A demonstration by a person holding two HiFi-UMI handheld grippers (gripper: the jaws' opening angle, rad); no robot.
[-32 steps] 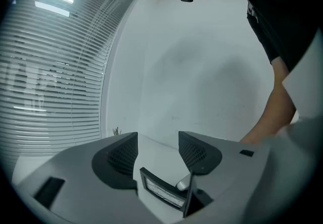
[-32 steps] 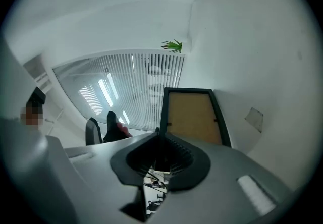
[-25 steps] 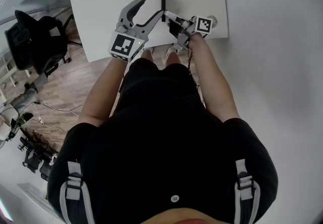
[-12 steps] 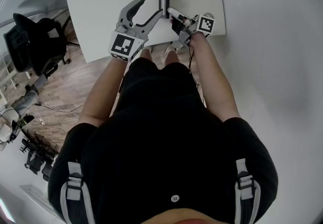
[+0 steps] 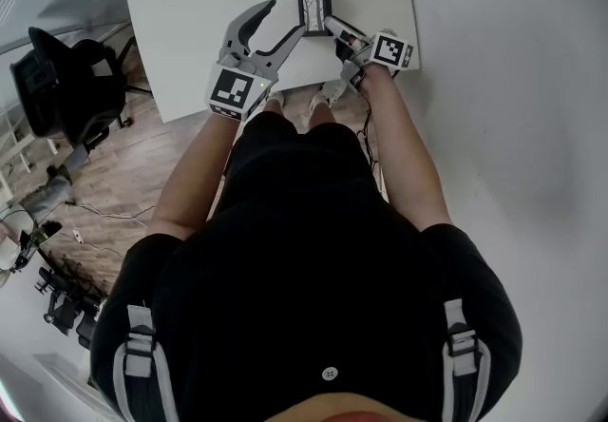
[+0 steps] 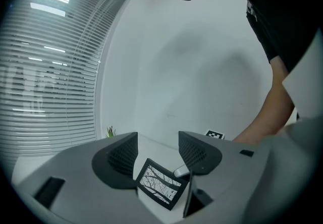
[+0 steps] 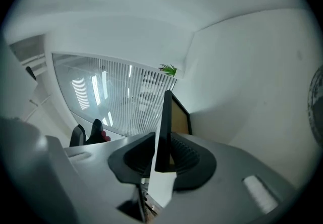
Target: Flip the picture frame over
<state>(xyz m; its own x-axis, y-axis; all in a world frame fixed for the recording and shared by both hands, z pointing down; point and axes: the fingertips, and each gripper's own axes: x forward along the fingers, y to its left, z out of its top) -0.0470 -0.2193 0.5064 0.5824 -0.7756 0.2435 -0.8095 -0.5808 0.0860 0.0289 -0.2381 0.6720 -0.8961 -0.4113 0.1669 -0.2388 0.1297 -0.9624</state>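
Note:
The black picture frame (image 5: 313,4) stands tilted on the white table (image 5: 199,2), its branch-pattern picture side turned up toward me. My right gripper (image 5: 331,24) grips the frame's near right edge; in the right gripper view the frame (image 7: 164,117) runs edge-on between the two pads, which touch it while the jaws are opening. My left gripper (image 5: 285,15) hovers just left of the frame, open with nothing in it. In the left gripper view the frame (image 6: 160,183) sits low between its fingers, untouched, with a right fingertip (image 6: 181,171) at its corner.
The table's near edge (image 5: 237,99) lies under both hands. A black office chair (image 5: 66,78) stands on the wood floor to the left. A small green plant (image 7: 168,70) sits at the table's far side, by a window with blinds (image 6: 45,81).
The frame has tipped from upright and edge-on to tilted, so its picture side now shows. My right gripper has rolled and shifted right with it. The left gripper has stayed put.

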